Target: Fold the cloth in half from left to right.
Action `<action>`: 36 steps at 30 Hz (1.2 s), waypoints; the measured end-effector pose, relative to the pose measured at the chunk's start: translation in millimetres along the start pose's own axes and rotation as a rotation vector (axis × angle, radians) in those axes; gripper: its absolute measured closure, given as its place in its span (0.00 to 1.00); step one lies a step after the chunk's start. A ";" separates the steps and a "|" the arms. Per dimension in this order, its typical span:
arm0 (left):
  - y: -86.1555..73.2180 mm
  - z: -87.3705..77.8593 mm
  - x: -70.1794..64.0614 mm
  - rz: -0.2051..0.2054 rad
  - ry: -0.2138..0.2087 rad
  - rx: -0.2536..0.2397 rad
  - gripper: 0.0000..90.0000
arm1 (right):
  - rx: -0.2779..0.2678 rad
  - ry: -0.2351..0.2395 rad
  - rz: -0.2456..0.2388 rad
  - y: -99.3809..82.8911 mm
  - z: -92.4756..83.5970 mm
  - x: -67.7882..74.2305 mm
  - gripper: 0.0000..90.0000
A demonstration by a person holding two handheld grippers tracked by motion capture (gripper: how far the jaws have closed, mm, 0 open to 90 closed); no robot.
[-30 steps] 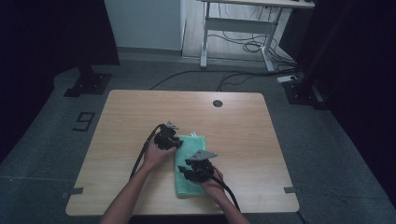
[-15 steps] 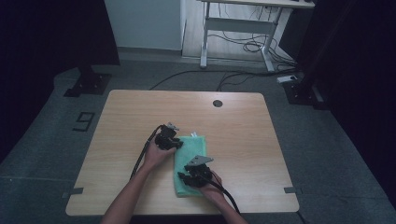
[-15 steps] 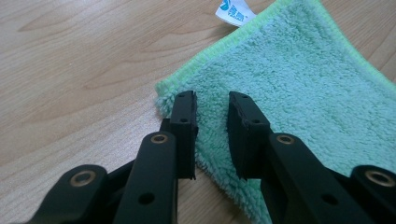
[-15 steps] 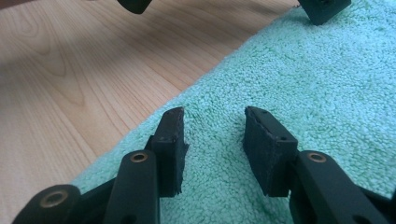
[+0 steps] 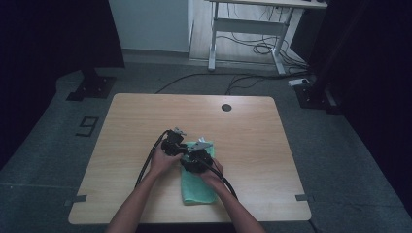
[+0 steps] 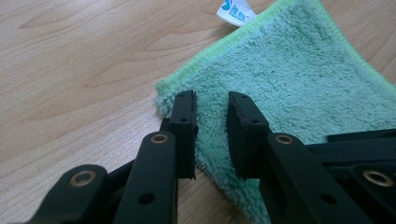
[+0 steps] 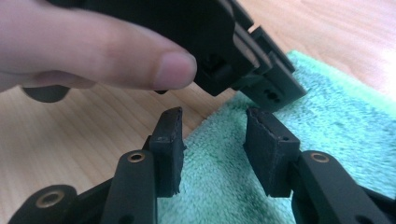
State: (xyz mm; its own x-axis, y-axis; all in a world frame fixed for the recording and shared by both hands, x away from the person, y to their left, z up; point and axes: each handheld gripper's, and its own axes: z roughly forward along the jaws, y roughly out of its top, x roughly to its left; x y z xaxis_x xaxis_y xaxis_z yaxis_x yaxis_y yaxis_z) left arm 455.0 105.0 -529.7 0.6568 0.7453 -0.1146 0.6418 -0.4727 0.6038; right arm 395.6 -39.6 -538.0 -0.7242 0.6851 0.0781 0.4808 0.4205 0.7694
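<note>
The high view is dim and slightly soft: the room's left and right sides sink into near black, while the pale far wall and the floor beneath it catch the most light. The desk [image 5: 145, 121] is evenly lit with no hard shadows, and fine detail there is grainy. The two gripper views are much brighter, lit softly from above. In the left gripper view the green cloth [image 6: 299, 79] is crisp and the near jaws are slightly soft. In the right gripper view a finger [image 7: 107, 60] close to the lens is blurred, and the top right corner washes out in glare.
</note>
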 end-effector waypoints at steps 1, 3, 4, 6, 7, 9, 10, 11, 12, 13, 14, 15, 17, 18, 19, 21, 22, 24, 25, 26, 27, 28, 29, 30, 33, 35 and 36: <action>-0.2 0.0 -0.1 0.000 0.001 -0.001 0.81 | 0.008 0.000 0.005 -0.7 2.4 0.4 0.62; -0.5 0.0 -0.4 -0.003 0.001 -0.004 0.81 | 0.027 0.000 -0.005 -4.0 4.5 2.6 0.62; -0.7 0.1 -0.7 -0.005 0.002 -0.006 0.81 | 0.027 -0.003 -0.017 -6.4 3.8 4.6 0.62; -1.0 0.4 -1.2 -0.005 0.006 -0.009 0.81 | 0.020 0.002 -0.029 -11.8 -0.3 8.5 0.62; -0.9 0.3 -1.3 -0.006 0.007 -0.008 0.81 | 0.016 0.007 -0.033 -14.8 -3.2 10.4 0.62; -0.7 0.3 -1.6 -0.007 0.008 -0.007 0.81 | 0.006 0.018 -0.037 -21.7 -9.0 14.3 0.63; -0.6 0.3 -1.8 -0.007 0.010 -0.007 0.81 | 0.001 0.022 -0.037 -24.9 -11.9 16.5 0.63; -0.7 0.4 -1.9 -0.006 0.011 -0.008 0.81 | 0.000 0.032 -0.042 -28.4 -15.4 19.7 0.63; -0.7 0.5 -1.9 -0.005 0.011 -0.008 0.81 | -0.001 0.037 -0.051 -30.8 -17.9 22.7 0.63; -0.7 0.4 -1.9 -0.007 0.011 -0.007 0.81 | 0.001 0.040 -0.060 -32.6 -19.6 25.1 0.63; -0.6 0.4 -1.8 -0.008 0.010 -0.007 0.81 | 0.003 0.040 -0.073 -34.7 -21.9 28.7 0.62; -0.6 0.4 -1.6 -0.009 0.009 -0.007 0.81 | 0.007 0.045 -0.086 -36.6 -24.2 31.9 0.62; -0.6 0.4 -1.5 -0.010 0.008 -0.007 0.81 | 0.011 0.056 -0.095 -41.8 -29.7 37.5 0.62; -0.6 0.5 -1.6 -0.010 0.008 -0.008 0.81 | 0.010 0.062 -0.095 -43.8 -31.5 38.8 0.62; -0.5 0.5 -1.4 -0.010 0.007 -0.007 0.81 | 0.006 0.064 -0.100 -46.7 -33.7 40.1 0.62; -0.2 0.4 -1.0 -0.008 0.006 -0.005 0.81 | 0.001 0.075 -0.100 -51.6 -38.4 42.3 0.62; -0.1 0.5 -0.9 -0.008 0.006 -0.005 0.81 | -0.003 0.078 -0.103 -54.3 -40.8 44.6 0.62; 0.0 0.5 -0.9 -0.008 0.006 -0.004 0.82 | -0.003 0.078 -0.108 -56.1 -42.6 46.8 0.62; 0.2 0.5 -0.8 -0.008 0.006 -0.002 0.82 | -0.001 0.082 -0.112 -57.1 -43.8 48.3 0.62; 0.3 0.6 -0.8 -0.008 0.006 -0.002 0.82 | 0.000 0.084 -0.125 -59.3 -46.2 53.1 0.62; 0.4 0.6 -0.9 -0.008 0.006 -0.002 0.82 | 0.002 0.091 -0.127 -60.3 -47.1 55.2 0.62; 0.4 0.6 -0.8 -0.008 0.005 -0.002 0.81 | 0.000 0.088 -0.134 -61.6 -48.0 57.3 0.62; 0.4 0.6 -0.6 -0.009 0.004 -0.002 0.82 | -0.002 0.086 -0.140 -62.9 -49.0 58.9 0.62; 0.4 0.6 -0.3 -0.009 0.002 -0.002 0.82 | -0.006 0.090 -0.137 -64.2 -50.0 59.7 0.62; 0.8 1.0 0.1 -0.014 -0.003 -0.004 0.82 | -0.011 0.093 -0.137 -68.3 -53.3 63.9 0.62; 1.0 1.1 0.4 -0.014 -0.005 -0.004 0.82 | -0.012 0.098 -0.142 -70.6 -55.9 67.0 0.62; 1.1 1.4 0.3 -0.016 -0.005 -0.006 0.82 | -0.011 0.107 -0.141 -71.7 -56.7 68.0 0.62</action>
State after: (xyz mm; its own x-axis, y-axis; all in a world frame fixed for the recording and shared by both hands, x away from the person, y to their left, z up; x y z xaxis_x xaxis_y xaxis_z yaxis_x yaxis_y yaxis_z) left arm 456.4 104.1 -530.2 0.6486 0.7503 -0.1276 0.6494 -0.4581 0.6069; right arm 283.9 -56.9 -551.9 -0.8327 0.5526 0.0354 0.3657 0.5008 0.7845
